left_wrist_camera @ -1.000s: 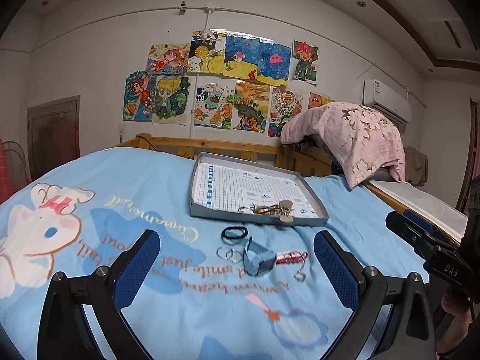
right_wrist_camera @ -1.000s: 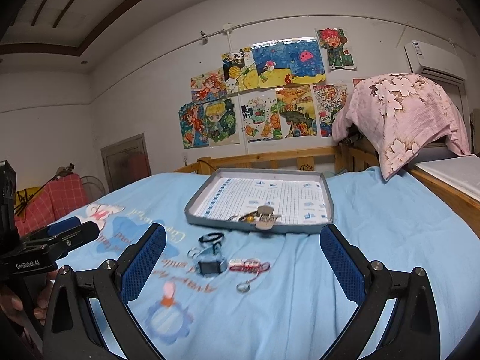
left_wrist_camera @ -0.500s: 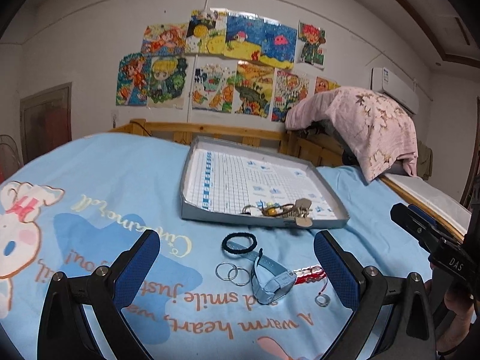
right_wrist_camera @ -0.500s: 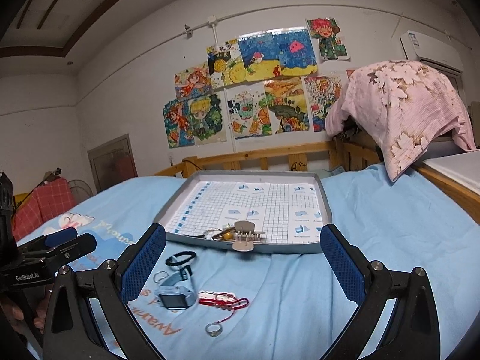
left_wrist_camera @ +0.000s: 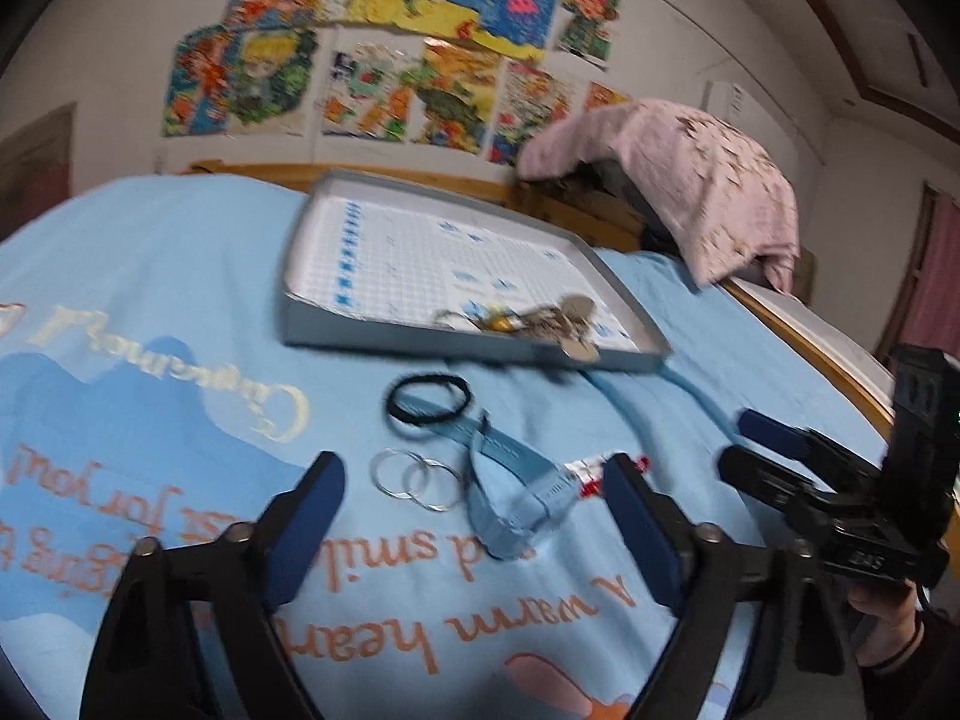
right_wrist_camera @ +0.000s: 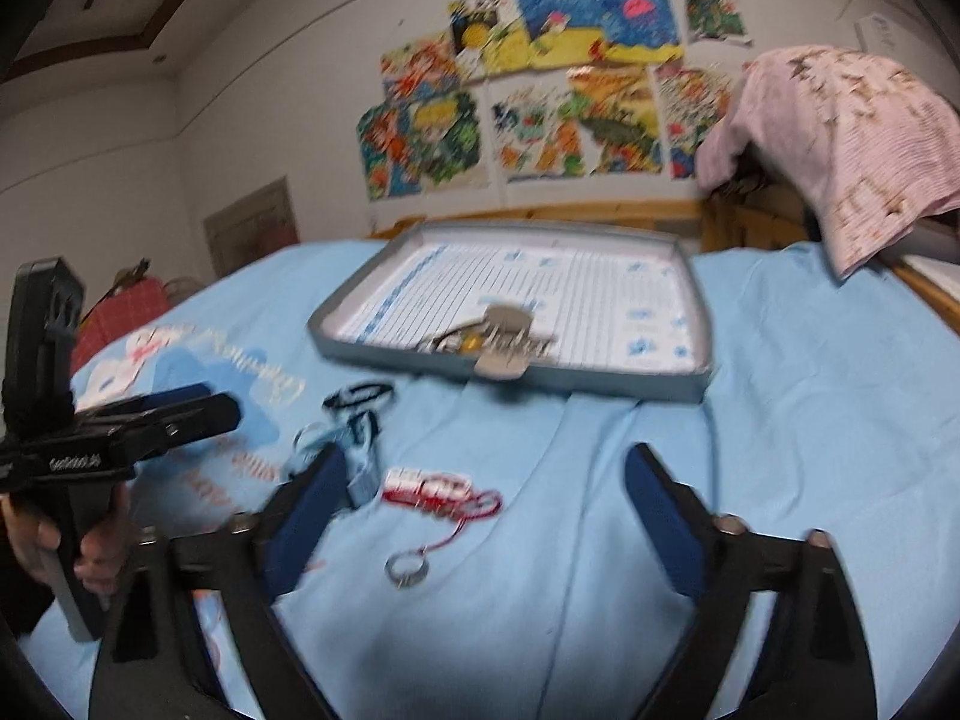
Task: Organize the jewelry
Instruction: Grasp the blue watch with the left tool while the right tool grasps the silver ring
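A grey tray (left_wrist_camera: 312, 336) (right_wrist_camera: 699, 384) lies on the blue bedsheet with a hair clip and small trinkets (left_wrist_camera: 540, 321) (right_wrist_camera: 498, 342) at its near edge. In front of it lie a black hair tie (left_wrist_camera: 427, 399) (right_wrist_camera: 360, 396), two silver rings (left_wrist_camera: 417, 480), a blue watch (left_wrist_camera: 510, 480) (right_wrist_camera: 360, 468), a red string bracelet (right_wrist_camera: 441, 489) and a silver ring (right_wrist_camera: 407, 567). My left gripper (left_wrist_camera: 474, 528) is open just before the rings and watch. My right gripper (right_wrist_camera: 480, 516) is open over the red bracelet and silver ring.
A wooden bed rail (right_wrist_camera: 540, 213) and a pink floral blanket (left_wrist_camera: 678, 180) (right_wrist_camera: 840, 138) stand behind the tray. Drawings (left_wrist_camera: 384, 42) cover the wall. The right gripper shows at the right in the left wrist view (left_wrist_camera: 828, 492).
Both grippers have moved forward and down toward the jewelry on the sheet, which looms larger. Both stay open. The items have not moved.
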Tool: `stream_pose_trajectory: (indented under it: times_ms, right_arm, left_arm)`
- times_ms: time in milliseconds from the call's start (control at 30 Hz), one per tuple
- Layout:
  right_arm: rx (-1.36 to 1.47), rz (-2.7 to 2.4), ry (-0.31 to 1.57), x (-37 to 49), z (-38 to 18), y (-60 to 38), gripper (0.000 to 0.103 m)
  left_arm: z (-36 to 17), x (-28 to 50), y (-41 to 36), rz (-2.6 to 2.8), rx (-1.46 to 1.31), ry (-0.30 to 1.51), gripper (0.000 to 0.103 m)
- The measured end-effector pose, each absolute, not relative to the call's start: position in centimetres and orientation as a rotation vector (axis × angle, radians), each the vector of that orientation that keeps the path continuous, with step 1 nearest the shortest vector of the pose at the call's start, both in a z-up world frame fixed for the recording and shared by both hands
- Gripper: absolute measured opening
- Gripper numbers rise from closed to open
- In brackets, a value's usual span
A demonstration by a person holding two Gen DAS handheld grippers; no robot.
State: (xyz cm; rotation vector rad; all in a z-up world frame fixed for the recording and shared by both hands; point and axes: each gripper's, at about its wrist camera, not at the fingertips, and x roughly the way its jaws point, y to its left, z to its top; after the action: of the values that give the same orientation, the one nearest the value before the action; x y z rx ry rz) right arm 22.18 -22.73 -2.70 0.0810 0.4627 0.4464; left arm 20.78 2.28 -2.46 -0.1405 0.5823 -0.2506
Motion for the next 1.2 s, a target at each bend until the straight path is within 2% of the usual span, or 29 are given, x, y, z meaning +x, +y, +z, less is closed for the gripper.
stream_pose_trajectory:
  times_ms: [67,167,333,433,833,933,1200]
  right_arm:
    - [0.075,0.483,0.492,22.4,-3.3,-22.5,0.065]
    - [0.075,0.535,0.530,22.7,-4.1,-22.2,0.054]
    - [0.059,0.603,0.591,23.0,-5.2,-21.6,0.045]
    - [0.037,0.638,0.629,23.1,-5.9,-20.9,0.039]
    - [-0.037,0.679,0.696,22.9,-6.9,-19.4,0.039]
    - [-0.053,0.676,0.718,23.2,-7.3,-19.1,0.029]
    - [-0.077,0.655,0.773,23.5,-8.0,-18.5,0.029]
  left_arm:
    - [-3.0,21.1,2.0,-0.289,-0.138,0.606,0.069]
    - [-3.8,21.5,1.7,-0.328,-0.142,0.631,0.057]
    - [-4.7,22.4,1.5,-0.380,-0.158,0.674,0.046]
    - [-5.2,22.9,1.1,-0.403,-0.152,0.695,0.046]
    - [-6.5,24.5,0.8,-0.414,-0.162,0.749,0.042]
    - [-6.6,24.7,0.6,-0.413,-0.157,0.752,0.042]
    - [-7.0,25.4,0.0,-0.420,-0.145,0.779,0.042]
